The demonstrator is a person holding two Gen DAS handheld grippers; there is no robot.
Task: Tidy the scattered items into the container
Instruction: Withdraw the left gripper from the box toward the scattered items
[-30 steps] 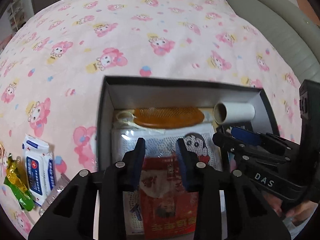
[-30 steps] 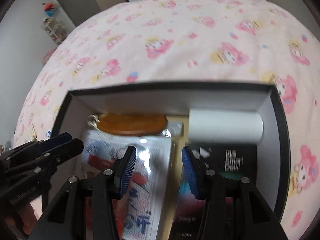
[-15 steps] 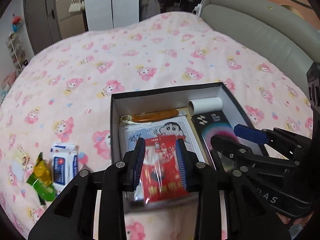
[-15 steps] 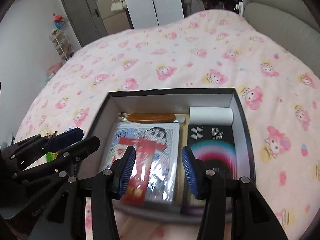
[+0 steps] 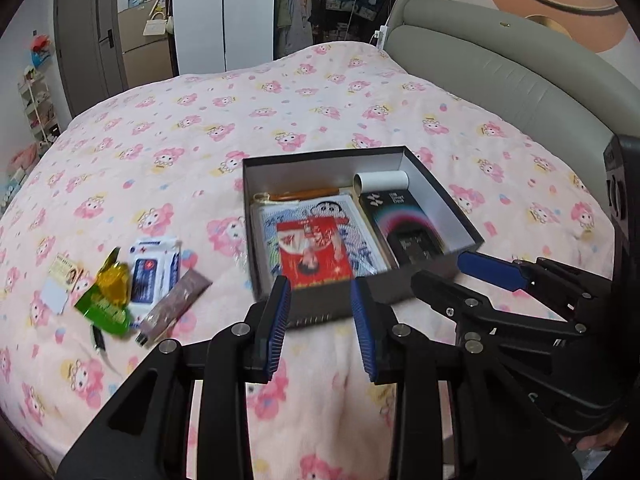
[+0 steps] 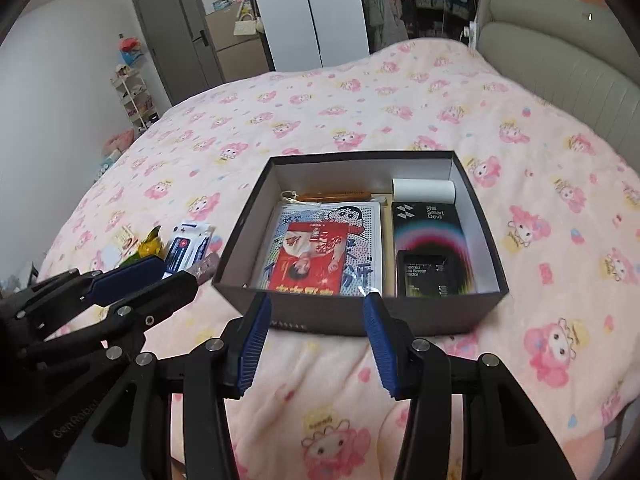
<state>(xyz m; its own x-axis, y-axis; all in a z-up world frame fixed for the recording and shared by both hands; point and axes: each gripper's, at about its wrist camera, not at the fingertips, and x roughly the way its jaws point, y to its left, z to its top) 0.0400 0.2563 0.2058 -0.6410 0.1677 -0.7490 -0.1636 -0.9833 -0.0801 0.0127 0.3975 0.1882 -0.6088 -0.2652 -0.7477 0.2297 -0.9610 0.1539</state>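
A dark open box [image 5: 440,196] [image 6: 484,216] sits on the pink bed. Inside lie a red packet [image 5: 316,254] [image 6: 312,264] on a cartoon-print pack [image 6: 360,216], an orange comb [image 6: 336,197], a white roll [image 5: 382,181] [image 6: 424,191] and a black Smart Devil box [image 5: 404,220] [image 6: 430,236]. My left gripper [image 5: 320,312] is open and empty, in front of the box's near wall. My right gripper [image 6: 316,322] is open and empty, also before the near wall. Left of the box lie a wipes pack [image 5: 154,268] [image 6: 186,246], a green-yellow wrapper [image 5: 106,300], a brown sachet [image 5: 176,300] and small cards [image 5: 64,276].
A grey padded headboard [image 5: 500,80] bounds the bed on the right. White wardrobe doors [image 6: 308,16] and a shelf rack [image 6: 134,96] stand beyond the far end. The bed's near edge drops off at the lower left [image 5: 24,440].
Both grippers have pulled back and up from inside the box to in front of it. The red packet, between my left fingers earlier, now lies in the box.
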